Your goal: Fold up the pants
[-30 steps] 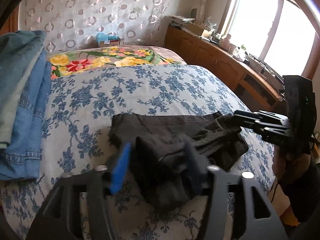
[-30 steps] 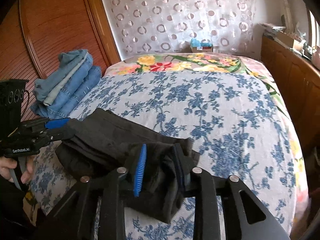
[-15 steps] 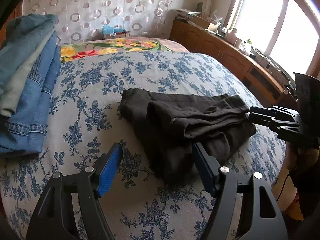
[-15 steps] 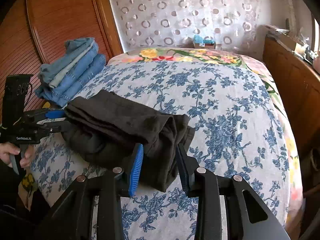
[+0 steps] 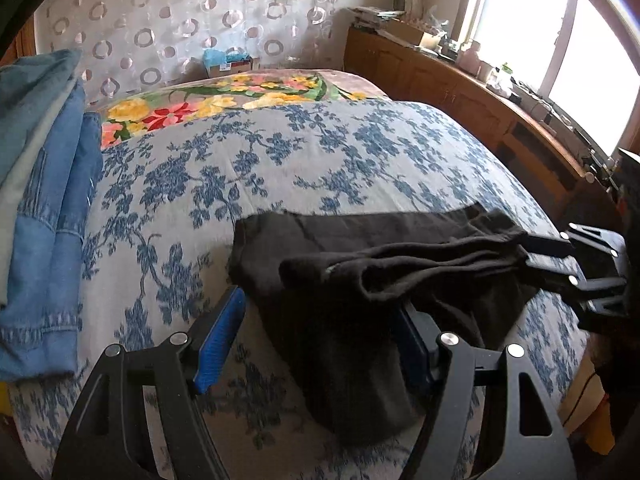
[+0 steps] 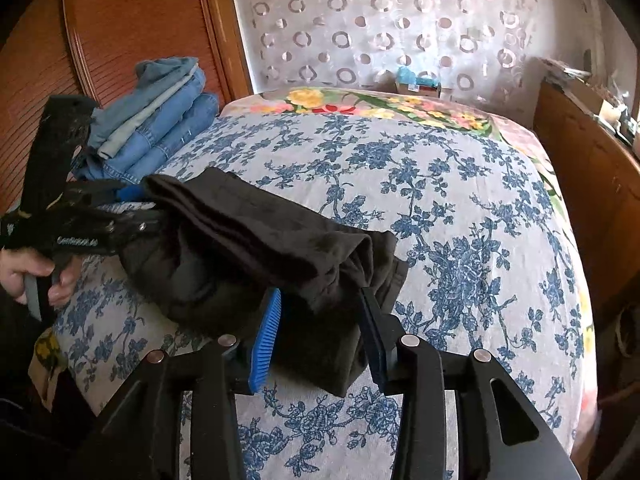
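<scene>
Black pants (image 5: 360,280); blue-flowered bedspread (image 5: 280,160); blue jeans (image 5: 52,200).

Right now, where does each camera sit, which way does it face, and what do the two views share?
Left wrist view: rides the left claw, looking across the blue-floral bedspread toward the bright window; its own open blue-padded fingers straddle the dark folded pants.
Right wrist view: rides the right claw, facing the ring-patterned curtain and wooden wardrobe; the person's hand shows.
Shared: pants, bedspread, stacked blue jeans, and each view shows the opposite claw.
</scene>
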`<state>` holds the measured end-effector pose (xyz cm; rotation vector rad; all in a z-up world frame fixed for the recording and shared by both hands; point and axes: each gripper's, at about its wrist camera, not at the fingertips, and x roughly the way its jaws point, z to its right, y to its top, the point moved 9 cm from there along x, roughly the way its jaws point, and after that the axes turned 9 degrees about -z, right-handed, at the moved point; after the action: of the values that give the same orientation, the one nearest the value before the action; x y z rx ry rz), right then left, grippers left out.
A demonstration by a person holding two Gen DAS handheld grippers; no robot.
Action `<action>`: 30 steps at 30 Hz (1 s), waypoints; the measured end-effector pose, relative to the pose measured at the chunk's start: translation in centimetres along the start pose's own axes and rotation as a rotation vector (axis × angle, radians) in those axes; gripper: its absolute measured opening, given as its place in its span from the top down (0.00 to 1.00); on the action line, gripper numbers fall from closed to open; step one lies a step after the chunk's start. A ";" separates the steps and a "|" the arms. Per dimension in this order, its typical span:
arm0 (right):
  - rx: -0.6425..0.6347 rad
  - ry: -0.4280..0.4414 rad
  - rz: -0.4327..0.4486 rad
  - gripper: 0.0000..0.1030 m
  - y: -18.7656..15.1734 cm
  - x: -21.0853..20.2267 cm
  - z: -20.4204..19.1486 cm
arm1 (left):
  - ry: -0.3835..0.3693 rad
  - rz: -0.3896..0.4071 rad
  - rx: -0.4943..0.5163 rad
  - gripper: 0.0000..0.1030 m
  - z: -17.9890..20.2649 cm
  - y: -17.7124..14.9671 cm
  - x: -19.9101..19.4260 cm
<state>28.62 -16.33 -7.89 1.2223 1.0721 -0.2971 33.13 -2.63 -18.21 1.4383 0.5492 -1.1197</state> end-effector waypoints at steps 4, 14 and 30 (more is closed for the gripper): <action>-0.006 0.007 0.009 0.59 0.3 -0.1 -0.2 | 0.027 0.009 -0.013 0.29 -0.8 0.9 0.3; 0.018 -0.097 -0.045 0.58 3.0 3.6 1.9 | 0.026 0.024 -0.052 0.29 -1.9 0.8 -0.3; 0.146 -0.061 0.014 0.58 1.3 0.4 3.6 | 0.003 0.043 -0.065 0.29 -1.1 -1.9 -2.4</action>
<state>31.54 -18.81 -7.60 1.3419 1.0019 -0.4049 30.87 -0.51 -17.24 1.3898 0.5496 -1.0569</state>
